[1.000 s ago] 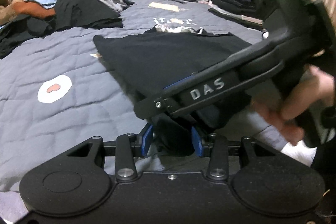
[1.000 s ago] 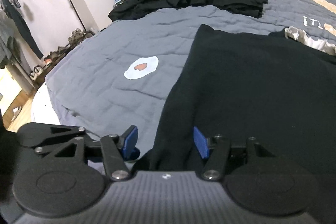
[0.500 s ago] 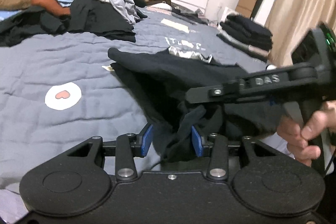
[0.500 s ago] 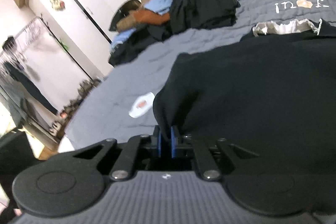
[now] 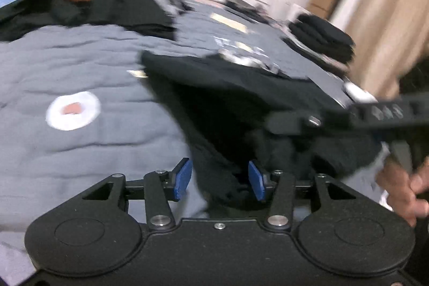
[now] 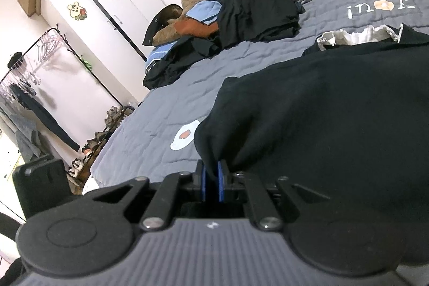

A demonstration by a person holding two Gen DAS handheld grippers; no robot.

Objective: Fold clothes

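Observation:
A black garment (image 6: 335, 103) lies spread on the grey quilt (image 6: 171, 103). My right gripper (image 6: 211, 182) is shut on a near corner of it and lifts that corner off the bed. In the left wrist view the same black garment (image 5: 228, 98) hangs between the open blue pads of my left gripper (image 5: 218, 180), which do not clamp it. The right gripper's body (image 5: 348, 117) crosses that view at the right, held by a hand (image 5: 405, 189). The left view is blurred.
A heap of unfolded clothes (image 6: 241, 15) lies at the far side of the bed. A stack of folded dark clothes (image 5: 324, 42) sits at the right edge. A fried-egg patch (image 5: 72, 110) marks the quilt. A clothes rack (image 6: 40, 77) and white wardrobe (image 6: 107, 12) stand beyond the bed.
My right gripper shut on the garment's corner and lifted it. My left gripper stayed open and shifted, with the cloth hanging between its pads.

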